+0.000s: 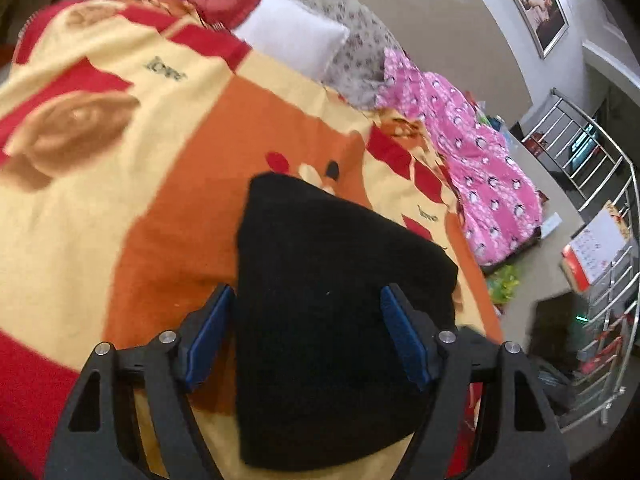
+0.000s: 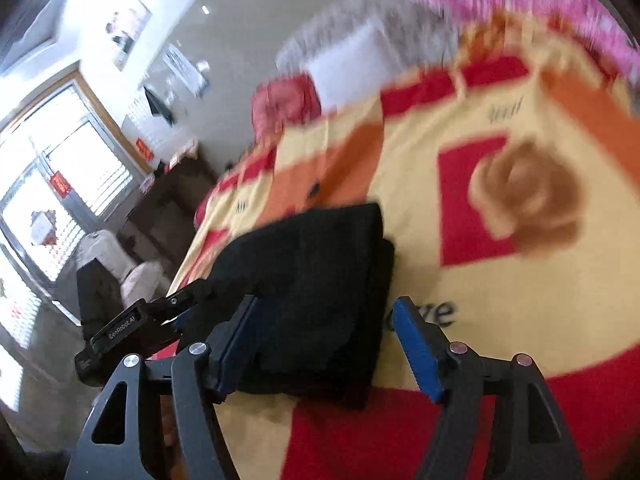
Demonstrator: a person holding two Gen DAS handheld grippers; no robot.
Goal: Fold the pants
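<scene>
The folded pants are lying just ahead of both claws, long axis running away. The left claw and right claw are both gaping wide, holding nothing.

the left wrist view looks down and forward along the left claw from close above the bed, facing the white pillow and pink quilt at the far end, with a steel railing off to the right. the right wrist view, blurred, looks along the right claw from equally close, angled toward bright windows on its left. both share the folded black pants, the patterned blanket, and the pillow end; the left claw shows in the right view.
</scene>
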